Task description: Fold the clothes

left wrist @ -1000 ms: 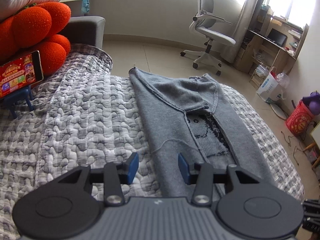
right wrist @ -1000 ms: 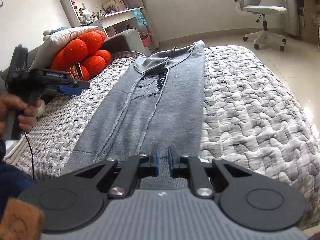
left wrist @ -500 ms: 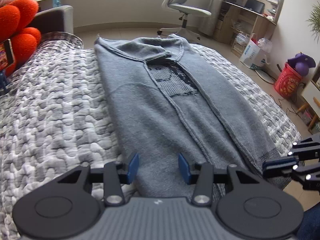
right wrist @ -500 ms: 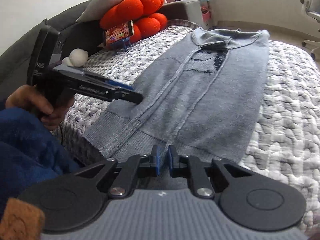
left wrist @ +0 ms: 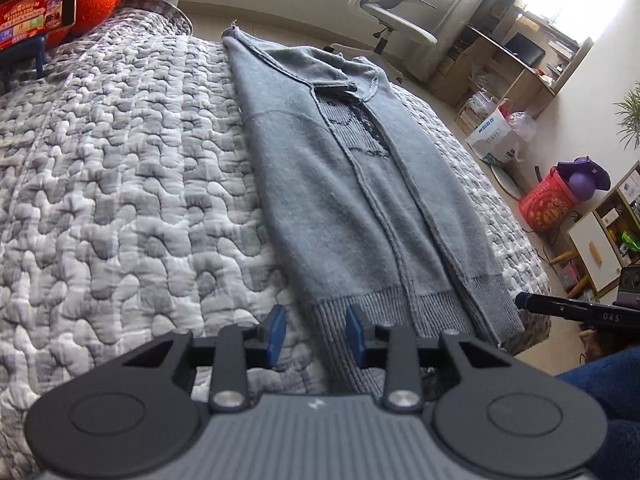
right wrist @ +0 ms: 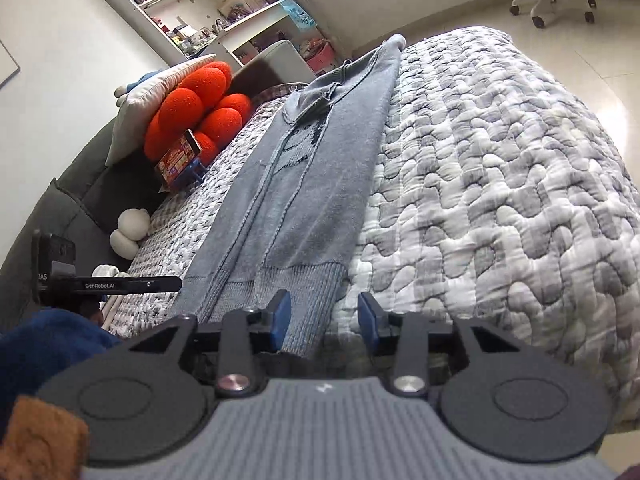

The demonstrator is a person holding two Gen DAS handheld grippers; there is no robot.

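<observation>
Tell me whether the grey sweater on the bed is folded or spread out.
Partly folded: the grey sweater lies as a long strip, side edges turned in, full length.

Each black two-finger gripper, left [left wrist: 315, 334] and right [right wrist: 323, 322], has blue pads, silver pivot screws and a ribbed grey body. The left gripper's side arm reads "GenRobot.AI" at left of the right-wrist frame. A dark blue fleece sleeve [right wrist: 44, 344] occupies the lower left there.

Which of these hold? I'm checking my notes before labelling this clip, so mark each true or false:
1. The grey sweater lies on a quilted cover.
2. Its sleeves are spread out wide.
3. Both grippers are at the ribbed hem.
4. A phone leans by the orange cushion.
1. True: the grey sweater lies on the quilted cover.
2. False: they are folded in, leaving a long narrow strip.
3. True: the left gripper, jaws closing, and the right gripper, jaws opening, each straddle a corner of the ribbed hem.
4. True: the phone stands against the orange cushion.
</observation>
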